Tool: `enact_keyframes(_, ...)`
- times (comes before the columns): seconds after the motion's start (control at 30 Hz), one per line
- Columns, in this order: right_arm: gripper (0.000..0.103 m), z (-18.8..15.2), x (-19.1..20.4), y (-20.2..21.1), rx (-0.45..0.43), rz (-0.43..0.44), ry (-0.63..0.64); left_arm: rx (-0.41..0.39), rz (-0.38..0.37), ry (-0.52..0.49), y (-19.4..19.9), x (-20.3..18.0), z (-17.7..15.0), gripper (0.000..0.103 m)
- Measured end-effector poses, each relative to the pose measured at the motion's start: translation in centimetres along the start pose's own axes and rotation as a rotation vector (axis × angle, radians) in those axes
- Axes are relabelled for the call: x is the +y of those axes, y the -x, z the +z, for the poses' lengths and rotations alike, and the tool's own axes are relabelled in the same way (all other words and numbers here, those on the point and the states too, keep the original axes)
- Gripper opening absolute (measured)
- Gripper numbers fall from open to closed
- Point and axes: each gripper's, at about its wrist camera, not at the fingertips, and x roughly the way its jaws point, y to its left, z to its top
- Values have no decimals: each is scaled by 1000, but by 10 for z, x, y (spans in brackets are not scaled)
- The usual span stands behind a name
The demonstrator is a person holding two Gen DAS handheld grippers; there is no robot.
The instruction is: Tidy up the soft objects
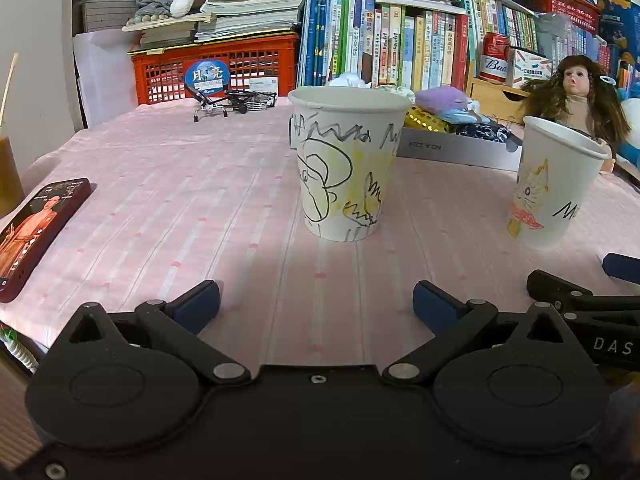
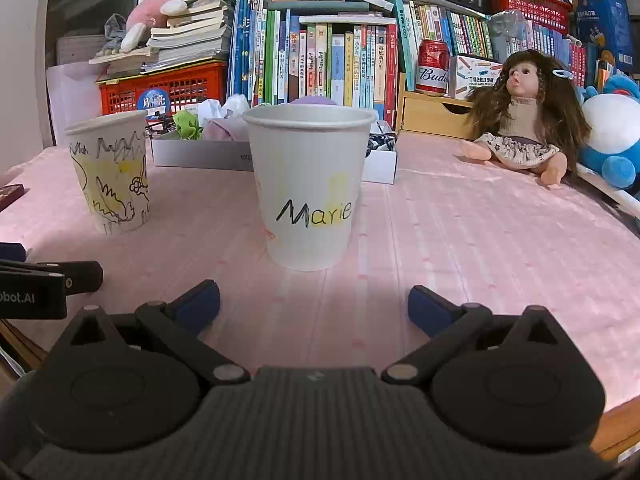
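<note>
Two upright paper cups stand on the pink tablecloth. The scribbled cup (image 1: 346, 164) is straight ahead of my left gripper (image 1: 316, 306), which is open and empty a short way in front of it. The cup marked "Marie" (image 2: 306, 188) stands just beyond my right gripper (image 2: 314, 306), also wide open with nothing between its fingers. Behind the cups a shallow grey box (image 1: 456, 148) holds soft cloth items in purple, yellow and dark blue. In the right wrist view the box (image 2: 200, 154) shows green and white cloth. A long-haired doll (image 2: 520, 120) sits at the right.
A phone (image 1: 36, 228) lies at the table's left edge. Behind are a red crate (image 1: 216, 68) under stacked books, a row of upright books, a red can (image 2: 433, 66) on a wooden drawer box, and a blue and white plush toy (image 2: 612, 136) at far right.
</note>
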Motion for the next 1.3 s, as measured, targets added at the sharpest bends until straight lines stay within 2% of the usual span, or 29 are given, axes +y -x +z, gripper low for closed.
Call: enact_keyframes(1.3, 103, -2, 1, 0, 1, 1, -3, -11, 10, -1, 1, -2, -1, 103)
